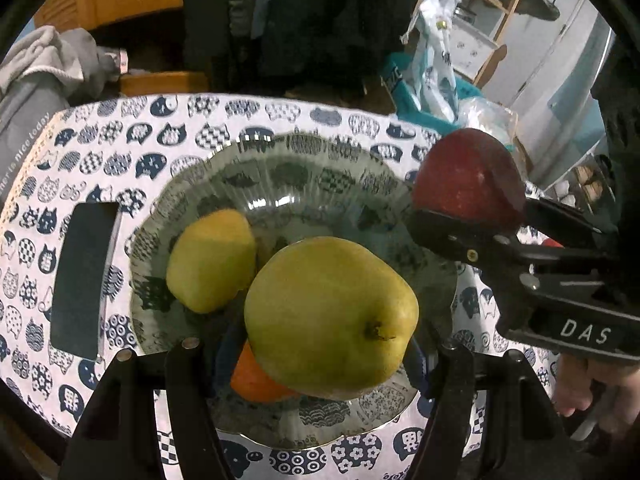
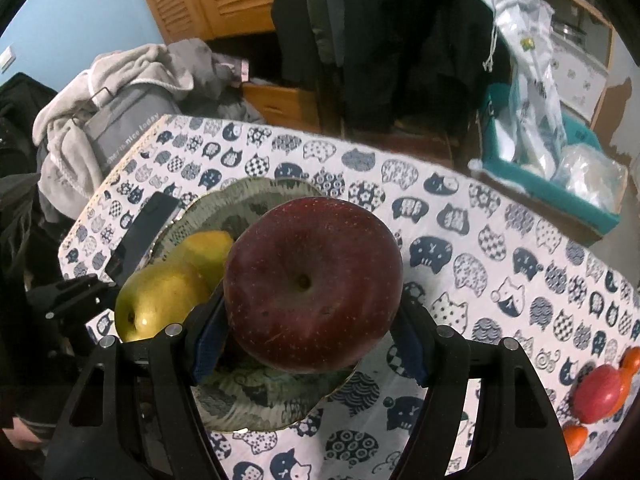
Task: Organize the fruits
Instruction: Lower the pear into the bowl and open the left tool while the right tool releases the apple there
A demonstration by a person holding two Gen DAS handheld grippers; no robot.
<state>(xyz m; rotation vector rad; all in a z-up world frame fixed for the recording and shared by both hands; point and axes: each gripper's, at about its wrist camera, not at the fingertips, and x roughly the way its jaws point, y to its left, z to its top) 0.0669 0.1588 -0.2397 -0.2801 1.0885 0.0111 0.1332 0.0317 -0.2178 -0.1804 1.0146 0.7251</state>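
My left gripper (image 1: 320, 356) jaws grip a yellow-green pear (image 1: 331, 317); my right gripper (image 2: 310, 344) jaws clamp a dark red apple (image 2: 313, 283) above the ribbed glass plate (image 1: 280, 184).

Dark red apple (image 2: 312, 284) aloft over glass plate (image 1: 280, 168) bearing pears (image 1: 330, 316).

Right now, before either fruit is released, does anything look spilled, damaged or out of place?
Nothing spilled or broken. One oddity: a dark phone lies on the tablecloth right against the glass plate. Loose fruits remain at the table's edge, still unsorted.
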